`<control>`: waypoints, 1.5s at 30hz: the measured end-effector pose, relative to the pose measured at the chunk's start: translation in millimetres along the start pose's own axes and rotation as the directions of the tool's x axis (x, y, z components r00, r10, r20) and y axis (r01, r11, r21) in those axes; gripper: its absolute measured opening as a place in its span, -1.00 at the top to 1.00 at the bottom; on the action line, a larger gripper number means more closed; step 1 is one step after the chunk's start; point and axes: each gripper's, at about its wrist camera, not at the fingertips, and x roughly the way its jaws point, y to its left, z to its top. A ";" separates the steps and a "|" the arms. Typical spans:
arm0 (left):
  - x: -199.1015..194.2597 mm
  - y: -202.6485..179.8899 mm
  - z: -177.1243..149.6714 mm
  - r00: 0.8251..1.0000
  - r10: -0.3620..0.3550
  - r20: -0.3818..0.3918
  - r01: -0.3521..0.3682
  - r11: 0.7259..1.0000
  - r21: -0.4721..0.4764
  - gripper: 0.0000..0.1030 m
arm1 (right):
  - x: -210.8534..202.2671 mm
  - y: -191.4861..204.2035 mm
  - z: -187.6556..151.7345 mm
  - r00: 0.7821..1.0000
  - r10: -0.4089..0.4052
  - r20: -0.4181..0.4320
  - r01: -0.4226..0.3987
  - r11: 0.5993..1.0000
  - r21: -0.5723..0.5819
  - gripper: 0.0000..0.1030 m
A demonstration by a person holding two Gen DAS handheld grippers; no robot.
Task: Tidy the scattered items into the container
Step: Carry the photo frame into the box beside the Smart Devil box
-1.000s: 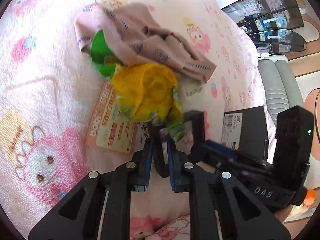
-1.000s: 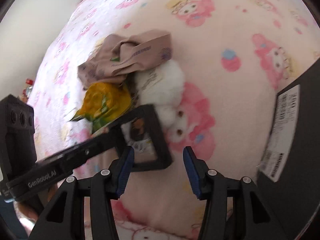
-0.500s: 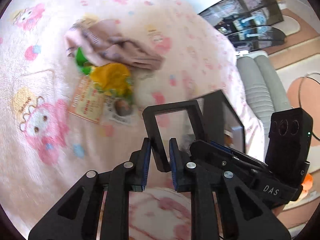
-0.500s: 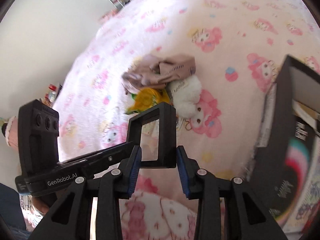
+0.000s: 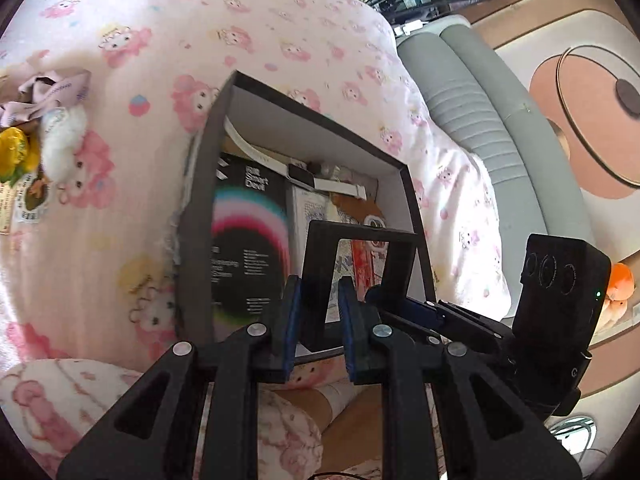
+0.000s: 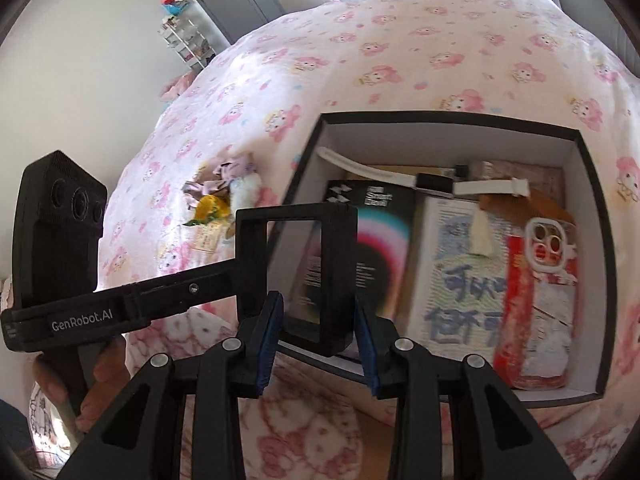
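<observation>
Risk lies in our shared hold: both tools, left tool [image 5: 318, 320] and right tool [image 6: 318, 334], pinch one black frame [image 6: 296, 268] over the box [image 6: 448, 118]; uneven release could tip it onto the bed [image 6: 360, 40].

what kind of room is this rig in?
Most likely a home bedroom. The work surface is a bed under a pink cartoon-print blanket, with a padded grey bed frame at its edge, a patterned rug on the floor, and a small cluttered shelf rack by the wall.
</observation>
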 end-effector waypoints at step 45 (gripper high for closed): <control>40.8 -47.0 -8.9 0.930 0.363 -0.050 -0.361 0.931 0.060 0.69 | 15.3 -109.8 -16.3 0.993 -0.107 0.042 0.101 0.986 0.130 0.39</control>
